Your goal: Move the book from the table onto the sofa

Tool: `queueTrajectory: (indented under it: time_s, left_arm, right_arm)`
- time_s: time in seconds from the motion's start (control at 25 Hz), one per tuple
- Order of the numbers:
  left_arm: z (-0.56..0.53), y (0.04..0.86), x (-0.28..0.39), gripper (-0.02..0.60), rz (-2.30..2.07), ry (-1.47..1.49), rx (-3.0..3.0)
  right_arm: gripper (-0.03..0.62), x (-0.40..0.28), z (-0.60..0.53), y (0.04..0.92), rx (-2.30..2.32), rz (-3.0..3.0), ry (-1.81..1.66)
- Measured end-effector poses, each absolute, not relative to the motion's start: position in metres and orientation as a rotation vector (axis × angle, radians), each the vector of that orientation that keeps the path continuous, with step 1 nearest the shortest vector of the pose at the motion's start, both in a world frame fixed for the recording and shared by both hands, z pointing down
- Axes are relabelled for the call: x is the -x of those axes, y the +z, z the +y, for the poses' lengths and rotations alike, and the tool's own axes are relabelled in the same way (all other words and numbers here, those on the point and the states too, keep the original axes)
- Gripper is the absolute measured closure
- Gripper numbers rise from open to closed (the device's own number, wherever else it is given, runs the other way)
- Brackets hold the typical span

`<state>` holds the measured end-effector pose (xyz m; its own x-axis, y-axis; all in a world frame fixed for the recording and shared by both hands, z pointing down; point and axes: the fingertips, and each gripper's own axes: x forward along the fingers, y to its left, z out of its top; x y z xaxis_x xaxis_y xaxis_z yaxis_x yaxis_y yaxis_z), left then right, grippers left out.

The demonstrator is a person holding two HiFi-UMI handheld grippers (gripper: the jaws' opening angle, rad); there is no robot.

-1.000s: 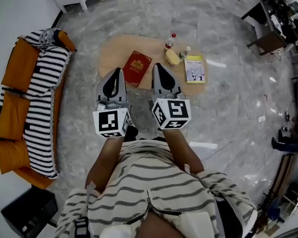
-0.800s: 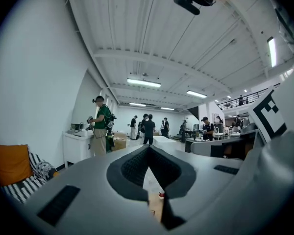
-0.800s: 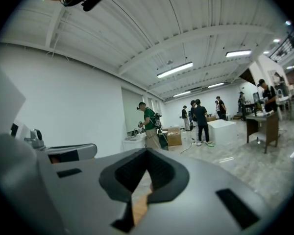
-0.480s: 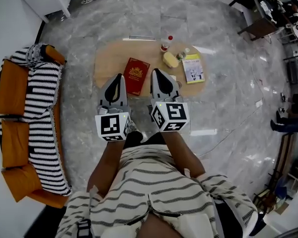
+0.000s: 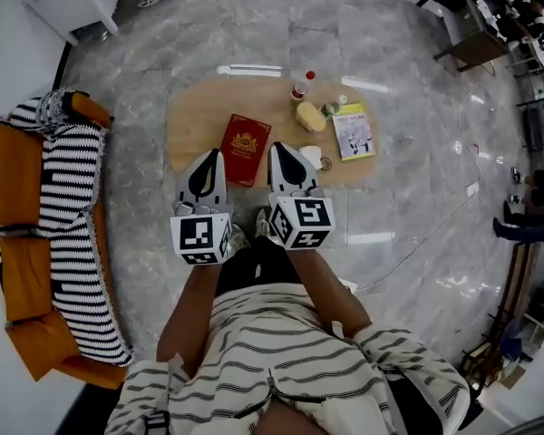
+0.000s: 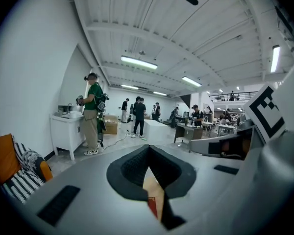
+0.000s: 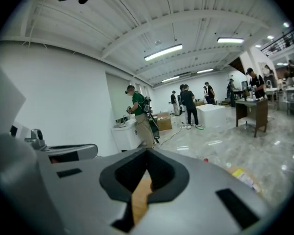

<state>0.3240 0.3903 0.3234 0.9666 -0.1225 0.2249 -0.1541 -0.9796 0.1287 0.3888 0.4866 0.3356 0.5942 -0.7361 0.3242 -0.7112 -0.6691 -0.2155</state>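
The left tool (image 5: 214, 156) and right tool (image 5: 278, 149), jaws together and empty, frame the near end of the red hardcover book (image 5: 246, 141) lying on the oval wooden counter (image 5: 195, 116). The left gripper view catches only a red sliver. The orange sofa (image 5: 18, 243) stands well apart.

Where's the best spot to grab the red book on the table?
Probably its near short edge, coming in low from the person's side. The red book lies flat on the table with that edge near the table's front rim, so jaws could close over and under it there.
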Motion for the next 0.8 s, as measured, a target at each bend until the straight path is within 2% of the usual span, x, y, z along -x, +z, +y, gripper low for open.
queueTrajectory:
  time_s: [0.8]
  left_arm:
    - [0.371, 0.486, -0.396, 0.572, -0.145, 0.616, -2.824]
  right_arm:
    - [0.576, -0.457, 0.474, 0.502, 2.743, 1.122, -0.966]
